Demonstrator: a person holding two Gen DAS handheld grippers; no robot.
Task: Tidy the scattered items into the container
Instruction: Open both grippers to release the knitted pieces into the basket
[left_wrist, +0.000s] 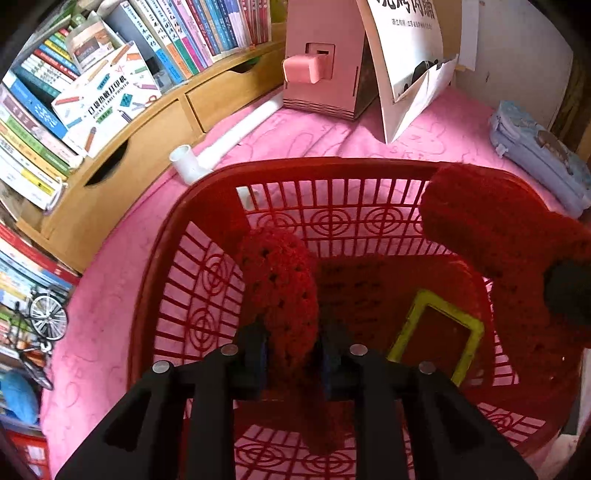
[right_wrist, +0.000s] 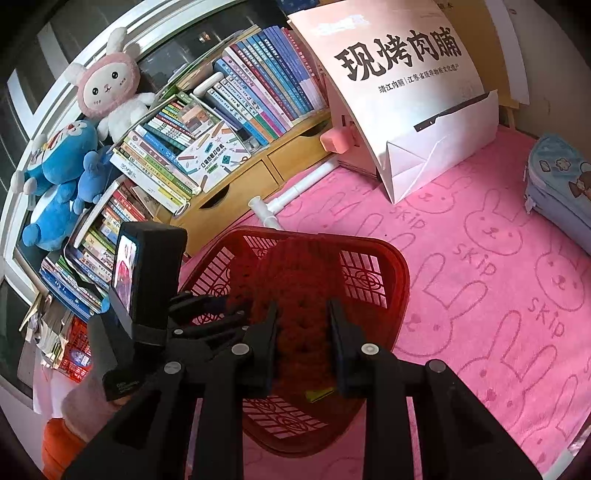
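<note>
Both of my grippers clamp one red crocheted cloth: left gripper (left_wrist: 293, 360) pinches one end of the cloth (left_wrist: 279, 288), right gripper (right_wrist: 303, 328) pinches the other end, so the fabric hangs between them above and into the red basket (left_wrist: 177, 236). Left pads show a sliver of blue beside the yarn; whether they press fully I cannot tell, since the cloth covers the gap. In the left wrist view the far end bulges at the right, with a dark blurred tip of my right gripper behind it.

Under the cloth, on the basket floor, lies a yellow frame (left_wrist: 437, 332); its near corner is cut off by my finger, and from the right only a yellow sliver shows.

Beyond the basket, a white pipe (left_wrist: 229, 136) lies on the pink towel (right_wrist: 498, 295), partly hidden by the rim. Rabbits and "Skip" repeat across the towel. A paper bag (right_wrist: 406, 92) reads "现烤肉脯", with smaller print below it. A blue pencil case (right_wrist: 557, 181) is cut off at the edge. Book spines (right_wrist: 258, 81) are too small to read.
</note>
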